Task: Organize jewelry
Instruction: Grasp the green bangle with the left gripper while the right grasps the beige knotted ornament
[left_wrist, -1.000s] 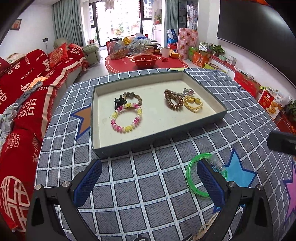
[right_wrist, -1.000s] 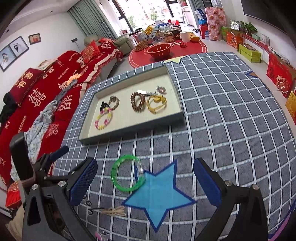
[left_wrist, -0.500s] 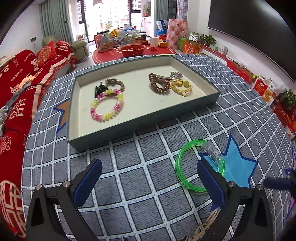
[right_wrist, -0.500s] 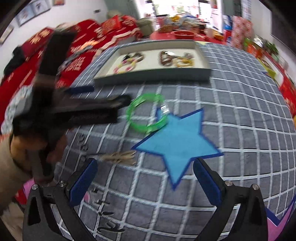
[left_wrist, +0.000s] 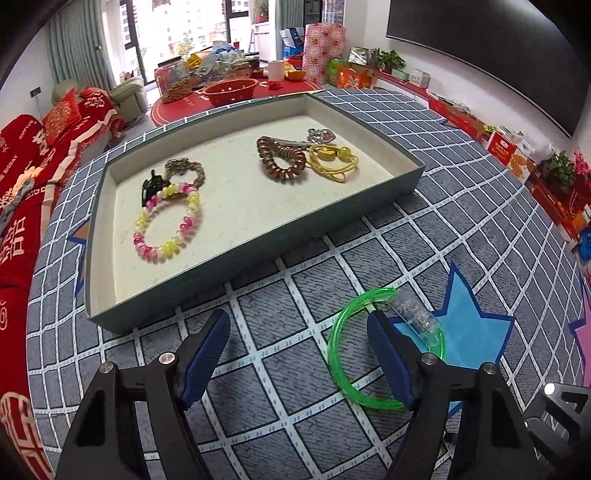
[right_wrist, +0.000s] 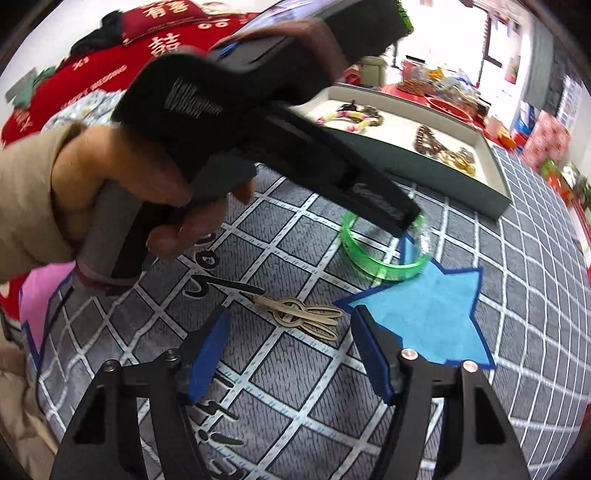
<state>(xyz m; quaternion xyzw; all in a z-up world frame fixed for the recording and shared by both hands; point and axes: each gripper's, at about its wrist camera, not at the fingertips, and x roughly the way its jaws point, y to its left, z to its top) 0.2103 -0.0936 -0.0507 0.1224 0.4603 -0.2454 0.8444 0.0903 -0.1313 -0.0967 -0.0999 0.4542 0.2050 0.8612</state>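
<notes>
- Hovering low over the checked mat (left_wrist: 266, 373), the left gripper (left_wrist: 299, 354) has its blue pads apart; its jaws have just been closing a little, and only one finger reaches inside the green bangle (left_wrist: 354, 354), so nothing is clamped.
- The right gripper (right_wrist: 291, 350) also stands apart with nothing pressed between its pads; its jaws have likewise just been closing, above a beige hair clip (right_wrist: 303, 317) that lies flat on the mat just ahead of the fingertips.
- In the right wrist view, a hand (right_wrist: 122, 199) in a tan sleeve grips the left tool's handle, and that tool's black finger dips into the bangle's ring.
- The bangle lies on the mat, partly over a blue star (left_wrist: 476, 332) printed there, with a clear glittery section on its far side.
- Beyond it sits the shallow grey tray (left_wrist: 258, 266), its near wall close to the bangle but not touching.
- Inside the tray, to the left, a pink and yellow bead bracelet (left_wrist: 168, 225) lies beside a black clip (left_wrist: 151, 184) and a brownish braided bracelet (left_wrist: 184, 170).
- To the tray's right, a brown coil hair tie (left_wrist: 280, 160) touches a yellow cord bracelet (left_wrist: 332, 160), with a small silver piece (left_wrist: 321, 136) behind them.
- Far off stand a red sofa (left_wrist: 22, 177) and a red round table (left_wrist: 229, 99).
</notes>
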